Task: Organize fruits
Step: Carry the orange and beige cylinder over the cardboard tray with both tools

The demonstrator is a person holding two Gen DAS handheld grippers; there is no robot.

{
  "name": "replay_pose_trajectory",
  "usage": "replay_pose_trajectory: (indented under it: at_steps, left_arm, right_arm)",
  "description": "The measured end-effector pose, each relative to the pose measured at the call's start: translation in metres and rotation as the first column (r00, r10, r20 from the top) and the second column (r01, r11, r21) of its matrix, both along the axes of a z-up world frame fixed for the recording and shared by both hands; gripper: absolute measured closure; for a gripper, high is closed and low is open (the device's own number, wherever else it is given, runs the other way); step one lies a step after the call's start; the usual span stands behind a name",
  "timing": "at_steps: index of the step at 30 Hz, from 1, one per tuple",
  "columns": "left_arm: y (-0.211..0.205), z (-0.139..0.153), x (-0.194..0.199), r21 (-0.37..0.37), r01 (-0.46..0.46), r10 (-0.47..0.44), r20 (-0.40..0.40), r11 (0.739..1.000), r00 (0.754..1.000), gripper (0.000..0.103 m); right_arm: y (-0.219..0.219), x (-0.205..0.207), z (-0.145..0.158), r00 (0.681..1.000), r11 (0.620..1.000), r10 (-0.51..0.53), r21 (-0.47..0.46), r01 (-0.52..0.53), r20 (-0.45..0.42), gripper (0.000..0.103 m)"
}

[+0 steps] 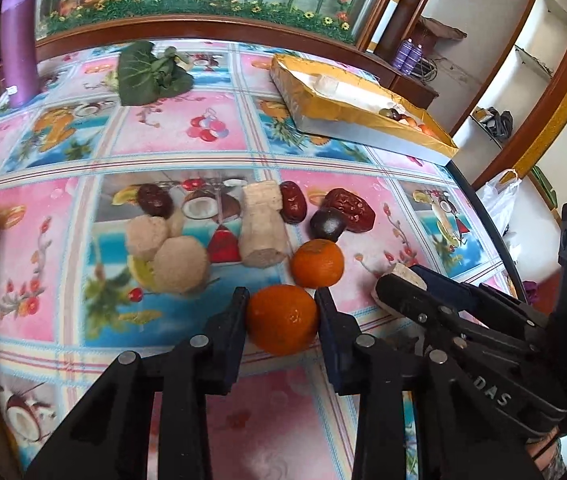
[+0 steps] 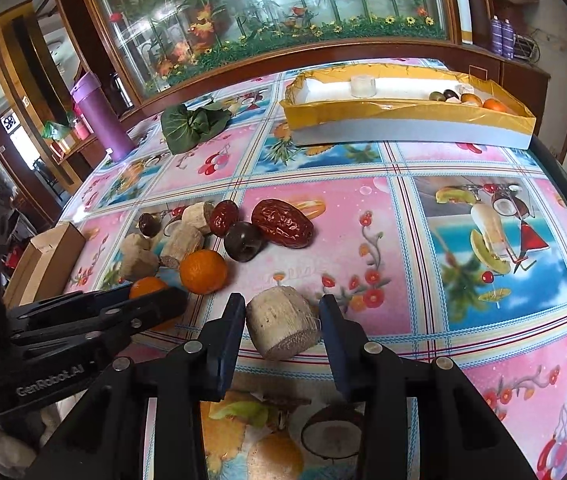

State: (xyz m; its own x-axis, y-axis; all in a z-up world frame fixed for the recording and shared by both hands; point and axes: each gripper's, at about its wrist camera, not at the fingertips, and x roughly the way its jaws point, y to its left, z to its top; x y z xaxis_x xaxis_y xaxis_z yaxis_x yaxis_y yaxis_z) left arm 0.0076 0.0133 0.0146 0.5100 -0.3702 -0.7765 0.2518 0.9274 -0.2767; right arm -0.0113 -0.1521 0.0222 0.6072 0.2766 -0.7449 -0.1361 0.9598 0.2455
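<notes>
1. The near tangerine (image 1: 282,319) sits on the worktop (image 1: 379,200) between the fingers of the left hand-held gripper (image 1: 282,312). Both pads touch or almost touch its sides, so the gripper looks narrowed around it, but I cannot tell whether it is gripped firmly. It is round and smooth, so an off-centre squeeze could pop it forward into the second tangerine (image 1: 317,263) just behind it.
2. A bump there could also shove the dark plum (image 1: 326,224) and the dates (image 1: 349,209) beyond the second tangerine and scatter the pile.
3. Right of the near tangerine, the right hand-held gripper (image 2: 282,322) straddles a pale root chunk (image 2: 282,328). Its left pad touches the chunk and the right pad stands slightly off, so the gripper is partly open and not yet holding. The chunk lies on its curved side, so closing unevenly may roll or twist it out.
4. The two grippers work very close together beside the near tangerine, so lifting both at once risks a knock between them.
5. The yellow box (image 2: 403,120), far behind the near tangerine at the worktop's back edge, already holds some fruit at its right end. The long carry leaves room for a drop if either grip is loose.
</notes>
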Motion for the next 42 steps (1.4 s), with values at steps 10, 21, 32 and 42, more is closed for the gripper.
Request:
replay_pose_trajectory:
  at_steps: [10,21,32,42]
  left_arm:
    - [0.081,0.038,-0.042,-0.037,-0.131,0.133,0.047,0.991,0.990,0.071]
    - [0.231,0.049,-0.087,0.112,-0.378,0.372,0.076,0.919,0.925,0.071]
    - [0.308,0.010,-0.086,0.213,-0.474,0.488,-0.014,0.854,0.873,0.071]
    - [0.316,0.004,-0.092,0.238,-0.482,0.500,-0.018,0.843,0.866,0.070]
  right_arm:
    - [0.015,-0.017,0.020,1.000,0.999,0.011,-0.046,-0.010,0.025,0.061]
    - [0.125,-0.048,0.074,0.963,0.968,0.249,-0.024,-0.248,0.099,0.061]
    - [0.281,-0.068,0.047,0.855,0.855,0.518,-0.022,-0.518,0.026,0.061]
    - [0.333,-0.075,0.009,0.817,0.811,0.575,-0.103,-0.576,-0.048,0.060]
